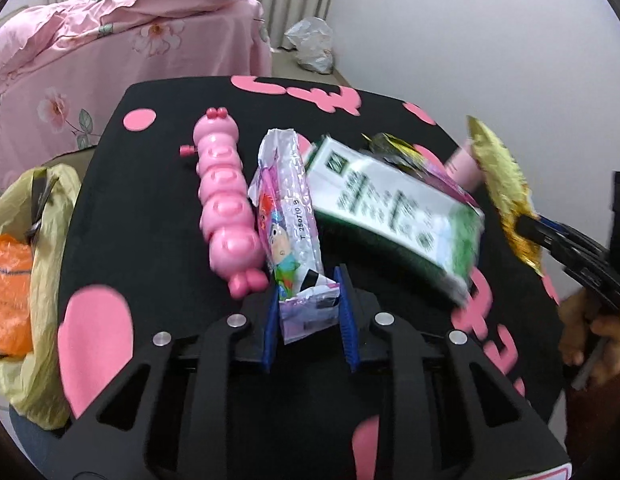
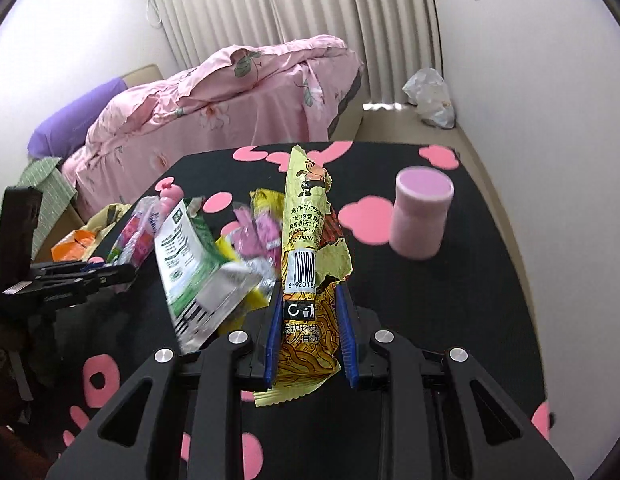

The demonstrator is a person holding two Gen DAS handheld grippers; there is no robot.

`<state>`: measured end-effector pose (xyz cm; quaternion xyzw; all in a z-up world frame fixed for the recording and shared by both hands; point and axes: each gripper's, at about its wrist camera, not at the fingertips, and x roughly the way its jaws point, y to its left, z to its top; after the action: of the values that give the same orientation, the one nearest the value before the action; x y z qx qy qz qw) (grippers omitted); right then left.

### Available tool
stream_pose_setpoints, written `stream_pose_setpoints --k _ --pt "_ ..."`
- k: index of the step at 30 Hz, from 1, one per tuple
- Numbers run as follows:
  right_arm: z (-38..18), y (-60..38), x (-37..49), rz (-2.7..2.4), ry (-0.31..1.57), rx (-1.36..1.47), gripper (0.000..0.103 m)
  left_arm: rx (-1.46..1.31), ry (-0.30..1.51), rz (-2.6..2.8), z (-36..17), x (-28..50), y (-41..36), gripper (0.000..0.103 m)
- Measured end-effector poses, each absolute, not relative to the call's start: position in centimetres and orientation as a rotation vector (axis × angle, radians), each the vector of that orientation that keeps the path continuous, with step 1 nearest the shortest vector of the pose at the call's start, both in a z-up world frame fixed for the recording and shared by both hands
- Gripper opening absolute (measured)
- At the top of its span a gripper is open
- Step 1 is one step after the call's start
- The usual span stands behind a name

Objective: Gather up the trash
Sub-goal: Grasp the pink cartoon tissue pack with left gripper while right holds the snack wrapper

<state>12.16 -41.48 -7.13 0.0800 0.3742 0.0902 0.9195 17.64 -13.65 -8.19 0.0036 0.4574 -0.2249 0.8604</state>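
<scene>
At the far left of the left wrist view a yellow bag point(image 1: 42, 208) hung open beside the table point(image 1: 158, 184), orange trash already in it. Centre frame, the left gripper point(image 1: 310, 300) had its jaws closed on a purple wrapper point(image 1: 288, 216), lying just beside a pink toy point(image 1: 226, 204). At the right edge, the right gripper point(image 1: 525, 228) pinched a yellow wrapper point(image 1: 497, 172), held clear above the table. Pick-up looked finished; next, each wrapper likely needed carrying left and releasing over the bag.
</scene>
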Motion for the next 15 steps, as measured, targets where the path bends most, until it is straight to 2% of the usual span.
stream_pose_setpoints --k 2,3,4,6,10,13,15 --pt "-7.4 -41.4 11.8 0.187 0.776 0.168 0.024 0.002 0.989 -0.554 -7.9 16.1 -13.3 0.026" --pt "-7.6 -41.3 11.5 0.186 0.778 0.166 0.024 -0.002 0.998 -0.592 -7.9 15.5 -13.2 0.03" --pt "-7.8 -41.2 11.4 0.184 0.778 0.166 0.024 -0.018 0.999 -0.652 -7.6 14.5 -13.1 0.043" --pt "-7.9 -41.3 11.1 0.182 0.777 0.177 0.024 -0.029 0.981 -0.704 -7.2 13.5 -13.0 0.06" --pt "-8.0 -41.4 10.3 0.185 0.765 0.211 0.024 -0.056 0.923 -0.717 -6.5 12.4 -12.6 0.064" --pt "-8.1 -41.4 9.8 0.176 0.764 0.204 0.024 -0.108 0.95 -0.631 -7.1 13.3 -12.5 0.081" --pt "-8.3 -41.5 9.5 0.169 0.766 0.204 0.024 -0.07 0.999 -0.61 -7.9 13.6 -13.6 0.081"
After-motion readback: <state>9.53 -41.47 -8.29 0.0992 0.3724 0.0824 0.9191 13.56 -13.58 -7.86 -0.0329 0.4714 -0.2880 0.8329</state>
